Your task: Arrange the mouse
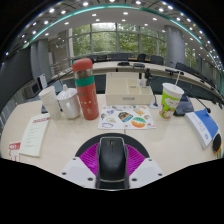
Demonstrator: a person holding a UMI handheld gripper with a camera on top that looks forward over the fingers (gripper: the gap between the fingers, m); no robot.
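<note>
While clenched on the black mouse (112,158), the gripper (112,165) hovers over the table (60,140) — red bottle (86,88) beyond

One view only: your camera rides on the gripper (112,160) and looks forward along its two fingers, which show at the bottom. It sits low and close above the near edge of the pale table (60,150), facing across it. Near field: the tabletop. Middle field: a red bottle (86,88) and a cup (171,98). Far field: windows (110,40) beyond.
</note>
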